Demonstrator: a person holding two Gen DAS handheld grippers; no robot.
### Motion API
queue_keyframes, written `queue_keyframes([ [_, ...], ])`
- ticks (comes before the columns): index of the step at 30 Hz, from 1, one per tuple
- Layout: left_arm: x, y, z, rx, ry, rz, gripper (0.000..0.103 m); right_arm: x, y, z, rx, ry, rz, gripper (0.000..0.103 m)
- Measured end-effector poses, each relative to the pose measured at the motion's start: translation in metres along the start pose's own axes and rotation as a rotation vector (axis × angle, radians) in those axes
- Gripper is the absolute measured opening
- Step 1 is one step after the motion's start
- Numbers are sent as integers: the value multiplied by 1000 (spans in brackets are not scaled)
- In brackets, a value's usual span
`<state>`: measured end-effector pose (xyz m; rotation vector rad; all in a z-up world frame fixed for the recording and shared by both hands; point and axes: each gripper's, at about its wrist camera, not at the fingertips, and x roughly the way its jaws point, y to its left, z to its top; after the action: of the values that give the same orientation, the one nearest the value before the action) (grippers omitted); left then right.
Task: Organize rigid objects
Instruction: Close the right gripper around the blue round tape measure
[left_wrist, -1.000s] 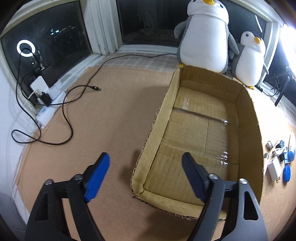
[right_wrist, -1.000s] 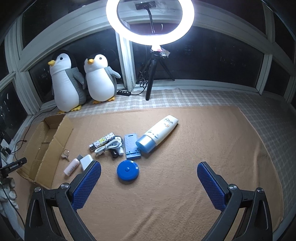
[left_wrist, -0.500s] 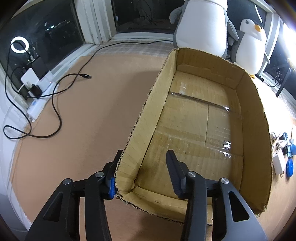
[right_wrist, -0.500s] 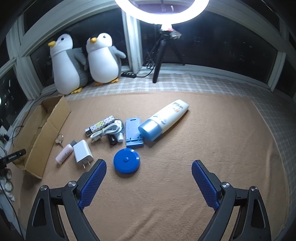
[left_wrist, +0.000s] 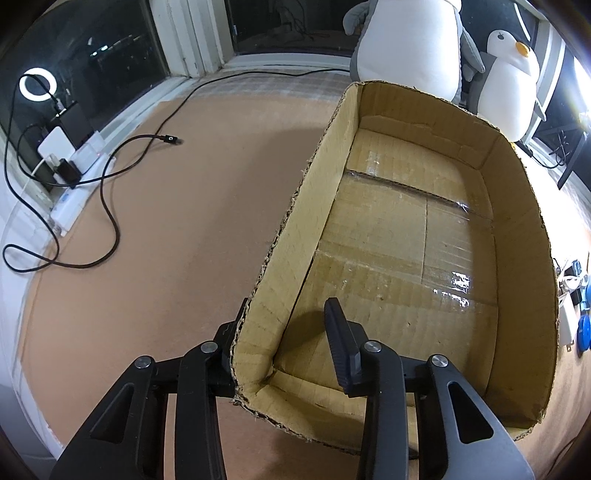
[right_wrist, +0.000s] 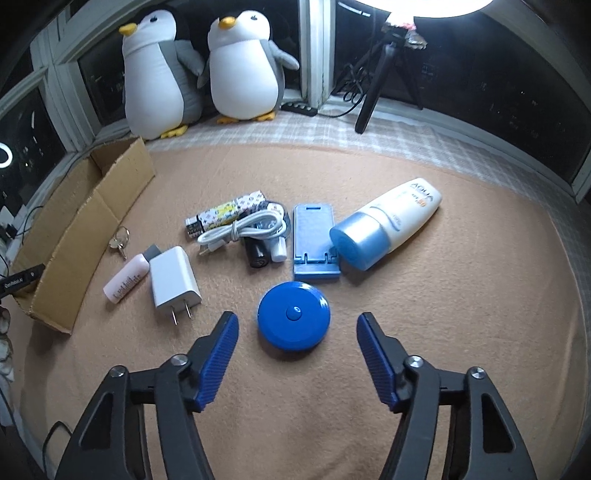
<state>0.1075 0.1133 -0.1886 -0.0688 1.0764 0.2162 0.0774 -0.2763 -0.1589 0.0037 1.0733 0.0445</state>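
Tan carpet by the dark windows, two plush penguins (right_wrist: 207, 74) sitting at the back, ring-light tripod (right_wrist: 380, 74) glowing off to the side of them. Using the cardboard box (left_wrist: 517, 229) as the landmark: sitting totally empty inside, so judging the sorting as basically not started yet. Everything rigid lying in a cluster on the carpet just beside the box's long wall: keys (right_wrist: 119, 240) closest to it, then a pink tube (right_wrist: 125, 282) touching a white charger (right_wrist: 173, 282), farther out a patterned lighter (right_wrist: 225, 214), a coiled white cable (right_wrist: 240, 230), a couple of small dark and white cylinders (right_wrist: 264, 253), a blue phone stand (right_wrist: 314, 240), and the big sunscreen bottle (right_wrist: 388, 225) farthest from the box. Blue tape measure (right_wrist: 293, 319) lying out on the near edge of the pile, well apart from the box. Left gripper (left_wrist: 282, 334) straddling the box's near corner wall, one finger outside, one inside, jaws partway closed but a clear gap showing inside, so not clamped yet, probably getting ready to steady or drag the box. Right gripper (right_wrist: 297, 354) spread wide, holding nothing, hovering with the tape measure lined up between its blue pads (right_wrist: 218, 354), not touching. Guessing the tape measure as first pick, everything else waiting.
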Motion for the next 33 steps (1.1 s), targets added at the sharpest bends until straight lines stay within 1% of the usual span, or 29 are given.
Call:
queue_keyframes([
  [6, 1, 1, 1, -1, -1, -3, 36, 16, 3, 4, -4, 48, -9, 59],
  [8, 1, 1, 1, -3, -2, -3, 36, 22, 3, 5, -7, 66, -12, 55],
  [12, 0, 1, 0, -3, -2, -3, 36, 29, 3, 5, -7, 92, -15, 51],
  [15, 0, 1, 0, -3, -3, -3, 36, 29, 2, 6, -11, 92, -15, 49],
  [17, 0, 1, 0, -3, -3, -3, 36, 30, 2, 7, -12, 93, -12, 46],
  [28, 1, 2, 0, -2, -3, -4, 36, 29, 3, 7, -8, 94, -4, 46],
  [33, 0, 1, 0, -2, -4, -3, 36, 19, 11, 7, -22, 71, -9, 46],
])
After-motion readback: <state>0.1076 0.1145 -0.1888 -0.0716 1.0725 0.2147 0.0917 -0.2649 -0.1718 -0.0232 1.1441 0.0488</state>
